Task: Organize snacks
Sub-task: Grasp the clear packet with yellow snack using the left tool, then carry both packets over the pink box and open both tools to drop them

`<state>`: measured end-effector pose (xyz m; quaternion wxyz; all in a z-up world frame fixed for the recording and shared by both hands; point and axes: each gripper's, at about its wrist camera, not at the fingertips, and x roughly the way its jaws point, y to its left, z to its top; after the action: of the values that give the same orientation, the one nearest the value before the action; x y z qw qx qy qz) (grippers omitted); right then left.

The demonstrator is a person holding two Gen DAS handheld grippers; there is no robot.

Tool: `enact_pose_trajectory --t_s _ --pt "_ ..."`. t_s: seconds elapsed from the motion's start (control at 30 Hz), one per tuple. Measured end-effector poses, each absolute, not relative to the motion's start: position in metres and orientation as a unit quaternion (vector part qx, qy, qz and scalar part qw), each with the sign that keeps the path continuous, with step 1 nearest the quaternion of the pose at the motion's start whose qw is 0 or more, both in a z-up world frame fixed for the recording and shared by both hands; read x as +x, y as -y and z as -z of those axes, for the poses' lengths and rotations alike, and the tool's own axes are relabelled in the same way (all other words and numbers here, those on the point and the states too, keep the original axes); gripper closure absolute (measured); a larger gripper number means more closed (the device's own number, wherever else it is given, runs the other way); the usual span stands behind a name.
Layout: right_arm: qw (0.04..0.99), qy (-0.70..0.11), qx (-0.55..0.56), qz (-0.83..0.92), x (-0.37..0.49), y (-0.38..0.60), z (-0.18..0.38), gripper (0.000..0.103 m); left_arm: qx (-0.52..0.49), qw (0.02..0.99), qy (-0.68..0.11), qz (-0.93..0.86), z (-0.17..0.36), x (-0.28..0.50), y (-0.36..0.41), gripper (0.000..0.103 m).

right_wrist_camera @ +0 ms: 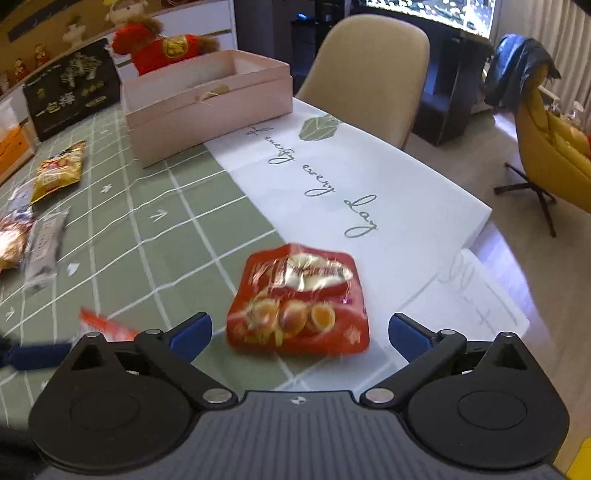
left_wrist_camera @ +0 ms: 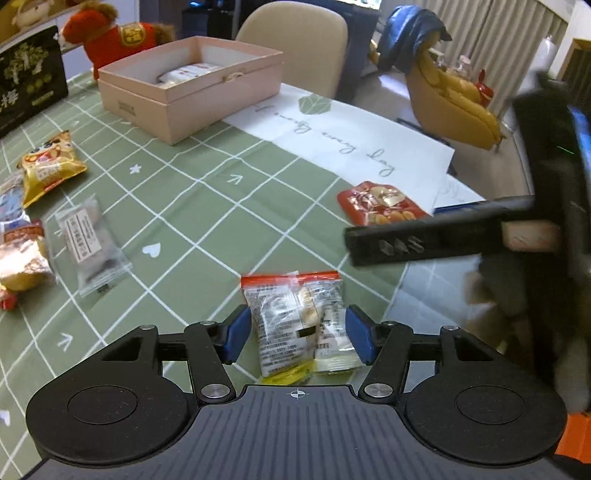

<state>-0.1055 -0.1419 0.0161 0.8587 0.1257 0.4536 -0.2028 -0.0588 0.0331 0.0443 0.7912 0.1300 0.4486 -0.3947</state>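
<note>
My left gripper (left_wrist_camera: 295,332) is open, its blue pads on either side of a clear snack packet with a red top (left_wrist_camera: 295,325) that lies on the green checked tablecloth (left_wrist_camera: 207,206). My right gripper (right_wrist_camera: 300,332) is open wide, with a red snack bag (right_wrist_camera: 301,299) lying between and just beyond its pads. That bag also shows in the left wrist view (left_wrist_camera: 380,203), behind the right gripper's finger (left_wrist_camera: 424,236). A pink open box (left_wrist_camera: 192,85) with a packet inside stands at the far side; it also shows in the right wrist view (right_wrist_camera: 210,103).
Several snack packets lie at the left: a yellow bag (left_wrist_camera: 48,166), a clear wrapped bar (left_wrist_camera: 90,243). A black box (left_wrist_camera: 29,77), a red plush toy (left_wrist_camera: 118,33) and a beige chair (left_wrist_camera: 295,40) stand beyond. The table edge (right_wrist_camera: 491,229) runs on the right.
</note>
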Motion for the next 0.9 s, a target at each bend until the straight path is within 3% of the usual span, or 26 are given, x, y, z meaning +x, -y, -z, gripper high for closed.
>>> enact_pose_trajectory --t_s 0.07,0.13,0.23,0.5,0.67,0.77,0.9 --pt "0.856 -0.457 0.121 0.209 -0.099 0.146 -0.016 0.001 0.135 0.789 -0.456 0.389 -0.042 -0.059 -0.029 0.04" --pt "0.854 -0.462 0.12 0.206 -0.098 0.148 -0.019 0.013 0.138 0.788 -0.458 0.387 -0.038 -0.058 -0.024 0.036" --pt "0.859 -0.466 0.106 0.184 -0.102 0.149 -0.023 0.024 0.141 0.788 -0.46 0.384 -0.035 -0.055 -0.016 0.036" --pt "0.857 -0.48 0.095 0.16 -0.098 0.153 -0.024 0.023 0.152 0.785 -0.465 0.379 -0.034 -0.051 -0.003 0.032" --pt "0.85 -0.501 0.074 0.148 -0.09 0.159 -0.03 0.024 0.128 0.788 -0.462 0.386 -0.034 -0.044 -0.005 0.039" --pt "0.862 -0.483 0.075 0.139 -0.089 0.169 -0.057 0.024 0.082 0.773 -0.479 0.407 -0.043 -0.03 -0.013 0.044" --pt "0.897 -0.417 0.087 0.119 -0.079 0.192 -0.113 0.024 0.041 0.807 -0.428 0.404 -0.093 0.009 -0.02 0.045"
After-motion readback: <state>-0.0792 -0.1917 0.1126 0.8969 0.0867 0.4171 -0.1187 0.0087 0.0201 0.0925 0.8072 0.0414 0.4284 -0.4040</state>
